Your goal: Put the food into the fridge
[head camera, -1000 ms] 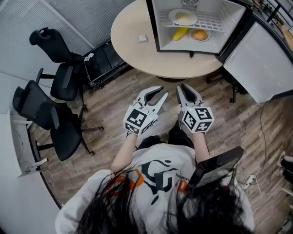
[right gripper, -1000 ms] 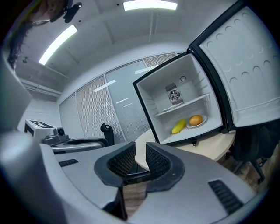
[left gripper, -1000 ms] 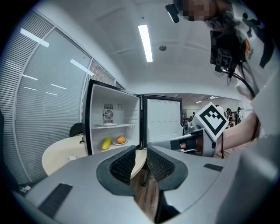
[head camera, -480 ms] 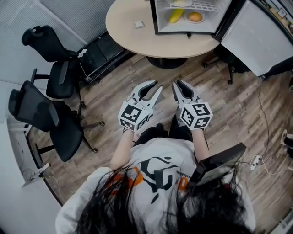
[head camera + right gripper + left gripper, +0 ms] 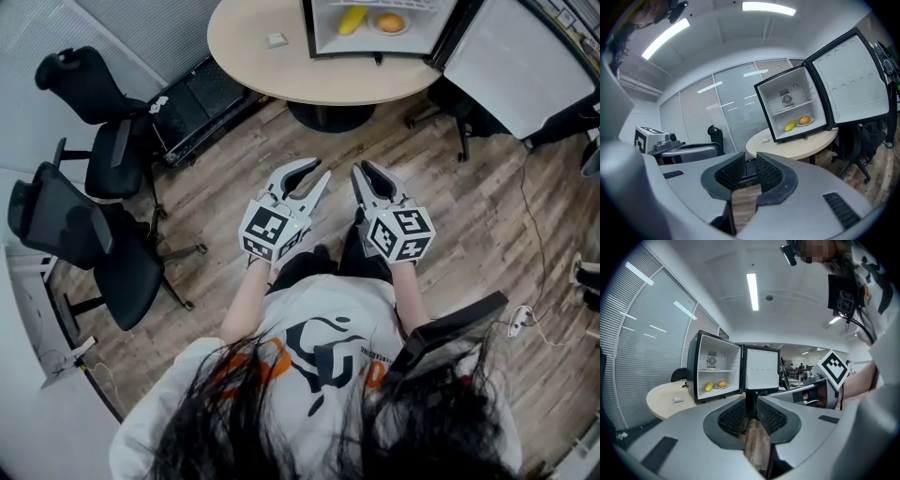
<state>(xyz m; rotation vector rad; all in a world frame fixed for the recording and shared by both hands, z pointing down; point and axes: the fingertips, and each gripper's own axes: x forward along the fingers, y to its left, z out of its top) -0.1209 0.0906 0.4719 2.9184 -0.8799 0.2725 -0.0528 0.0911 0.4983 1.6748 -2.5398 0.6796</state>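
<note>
The small fridge (image 5: 375,28) stands open on the round table (image 5: 272,75), cut off by the top edge of the head view. On its lower shelf lie a yellow fruit (image 5: 352,19) and an orange food on a plate (image 5: 390,22). Both show again in the right gripper view as the yellow fruit (image 5: 790,125) and the orange food (image 5: 804,120). My left gripper (image 5: 317,176) and right gripper (image 5: 361,172) hang side by side over the wooden floor, well short of the table. Both are shut and empty.
The fridge door (image 5: 511,61) swings out to the right above a chair base (image 5: 450,108). Two black office chairs (image 5: 89,94) (image 5: 84,239) stand at the left, with a black rack (image 5: 202,98) by the table. A small white object (image 5: 276,40) lies on the table. Cables (image 5: 520,319) trail at the right.
The table and fridge have slid toward the top edge of the head view, so I stand farther from them. Both grippers stay shut, side by side.
</note>
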